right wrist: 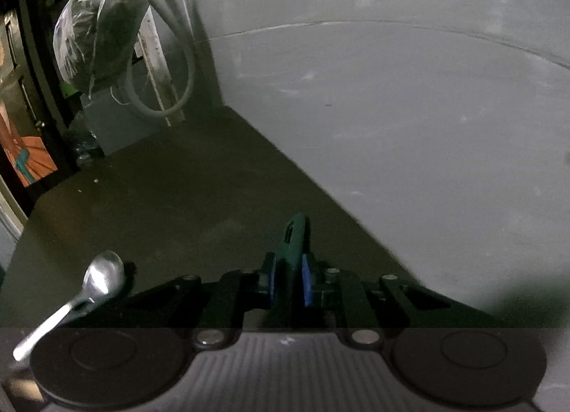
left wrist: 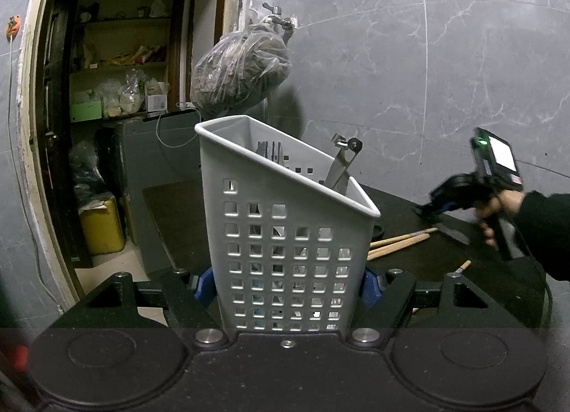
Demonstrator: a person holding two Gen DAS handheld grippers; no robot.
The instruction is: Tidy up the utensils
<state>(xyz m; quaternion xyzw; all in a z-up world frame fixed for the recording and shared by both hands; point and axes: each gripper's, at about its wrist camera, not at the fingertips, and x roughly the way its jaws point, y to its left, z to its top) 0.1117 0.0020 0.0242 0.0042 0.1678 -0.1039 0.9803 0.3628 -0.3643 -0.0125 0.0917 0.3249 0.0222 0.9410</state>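
One white holder [left wrist: 285,234] with square holes stands between the blue pads of the left gripper [left wrist: 285,283], which clamps its lower walls. Inside it lean a metal tool [left wrist: 342,166] and dark flat utensils [left wrist: 270,154]. Chopsticks [left wrist: 399,243] lie on the dark table [left wrist: 427,262] beside it. The right gripper [right wrist: 289,282] has its jaws narrow, holding a green handle [right wrist: 295,234]; a spoon [right wrist: 96,283] lies nearby. I can read no writing.

You see a matt white plastic basket [left wrist: 285,234] with punched square holes, bare wooden chopsticks [left wrist: 399,243] on the dull dark surface [right wrist: 178,205], a glossy metal spoon [right wrist: 101,278], and a smooth green plastic handle [right wrist: 295,237].
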